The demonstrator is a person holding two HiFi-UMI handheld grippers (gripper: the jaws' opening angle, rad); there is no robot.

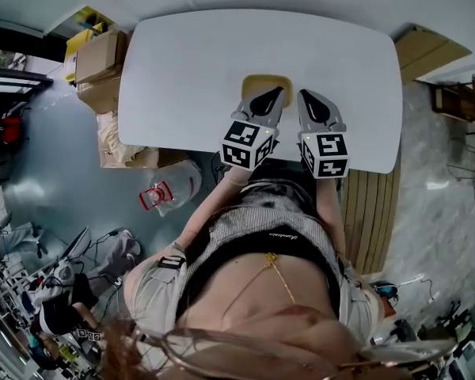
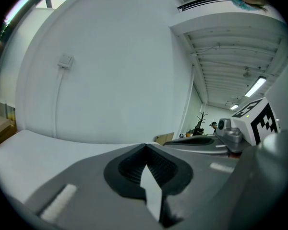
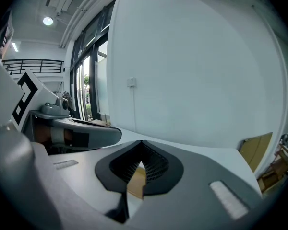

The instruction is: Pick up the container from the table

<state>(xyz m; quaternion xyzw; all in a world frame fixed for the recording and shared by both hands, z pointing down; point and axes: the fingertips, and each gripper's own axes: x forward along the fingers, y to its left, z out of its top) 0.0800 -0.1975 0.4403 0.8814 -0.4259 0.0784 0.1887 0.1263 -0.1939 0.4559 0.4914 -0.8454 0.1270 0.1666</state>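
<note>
A tan container (image 1: 263, 83) with rounded corners sits on the white table (image 1: 182, 70), near the middle of its front edge. Its front part is hidden behind my grippers. My left gripper (image 1: 275, 93) hovers over the container's near right side, jaws closed with nothing between them. My right gripper (image 1: 309, 96) is just to the container's right, also shut and empty. In the left gripper view the closed left gripper (image 2: 145, 146) shows only white table through its slit. In the right gripper view a tan sliver of the container (image 3: 137, 181) shows below the closed right gripper (image 3: 142, 143).
Cardboard boxes (image 1: 99, 62) are stacked on the floor off the table's left end. A clear bag with a red-marked item (image 1: 162, 192) lies below the table's front left corner. A wooden panel (image 1: 427, 50) leans at the right, and wooden slats (image 1: 372, 212) lie beside me.
</note>
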